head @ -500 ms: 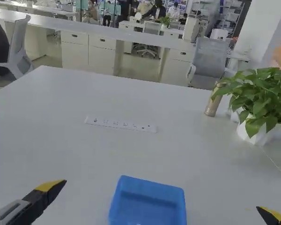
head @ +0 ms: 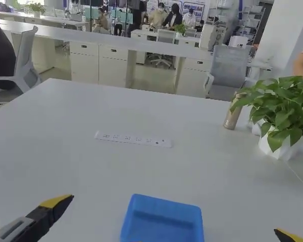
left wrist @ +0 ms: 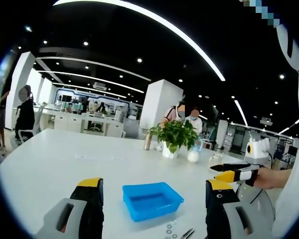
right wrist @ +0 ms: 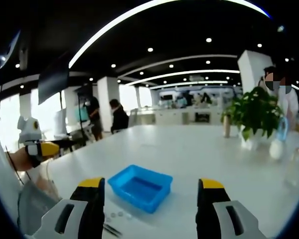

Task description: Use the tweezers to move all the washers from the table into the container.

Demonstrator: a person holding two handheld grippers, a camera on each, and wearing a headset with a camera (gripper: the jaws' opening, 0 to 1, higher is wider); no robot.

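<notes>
The blue container [head: 161, 222] sits on the white table near its front edge, between my two grippers. In the left gripper view the container [left wrist: 152, 200] lies just ahead of my open left gripper [left wrist: 154, 183]. Several small washers [left wrist: 170, 230] and the tweezers [left wrist: 187, 233] lie on the table in front of it. My right gripper [right wrist: 150, 182] is open too, with the container [right wrist: 139, 187] ahead and the washers [right wrist: 114, 215] and tweezers [right wrist: 112, 229] at lower left. In the head view a yellow-tipped left gripper [head: 45, 209] and right gripper [head: 288, 235] hold nothing.
A white power strip [head: 133, 139] lies mid-table. A potted plant [head: 283, 111] and a metal bottle [head: 233, 116] stand at the far right. An office chair [head: 25, 60] is at the table's left, with desks and people beyond.
The head camera has tilted up a little, so the whole picture sits lower. The container and both grippers have kept their places on the table.
</notes>
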